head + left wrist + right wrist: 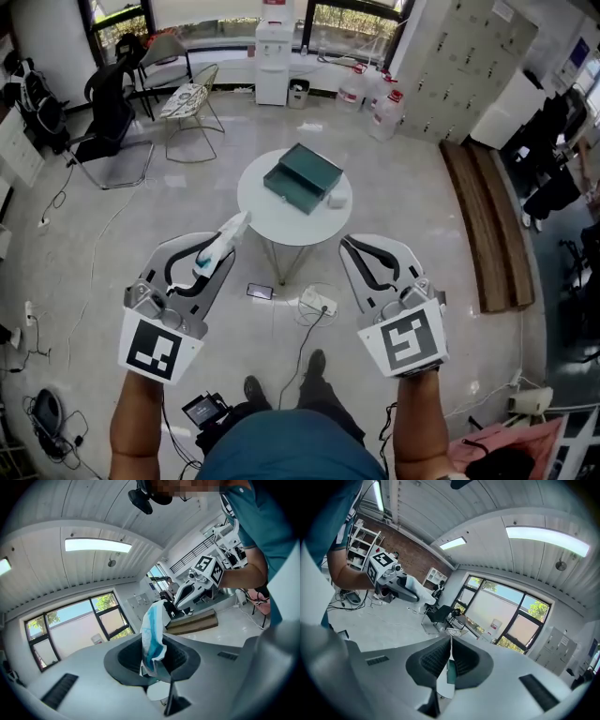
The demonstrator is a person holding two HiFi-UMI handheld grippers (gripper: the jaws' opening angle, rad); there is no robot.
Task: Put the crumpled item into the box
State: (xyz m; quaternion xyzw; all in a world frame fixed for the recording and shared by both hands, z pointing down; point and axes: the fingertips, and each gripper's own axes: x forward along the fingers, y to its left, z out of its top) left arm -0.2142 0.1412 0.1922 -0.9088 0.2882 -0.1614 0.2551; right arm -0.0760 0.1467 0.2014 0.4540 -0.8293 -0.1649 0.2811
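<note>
The left claw (pixel 155 662) pinches the crumpled item (pixel 153 632) between its two dark ribbed pads, which stand partly apart with the item filling the gap. The item is a thin, creased white piece with bright blue patches. It is wrinkled along its length and sticks up out of the pads, its free end bending slightly. In the head view the left claw (pixel 217 255) sits left of centre, and the crumpled item (pixel 225 241) points up and to the right from its tip. The item's far end reaches the lower left edge of the round white desk (pixel 270 217) in the picture, apart from the box. The box (pixel 305 176) is dark green and lies open-topped on the desk at upper centre. The right claw (pixel 449 660) is pressed together with nothing in it, leaving only a thin slit between its pads. In the head view the right claw (pixel 356 247) sits right of centre, its tip just below the desk's lower right rim. Both bare forearms reach up from the bottom of the frame. Each marker cube faces the camera, and the two claws angle inward toward the desk.
</note>
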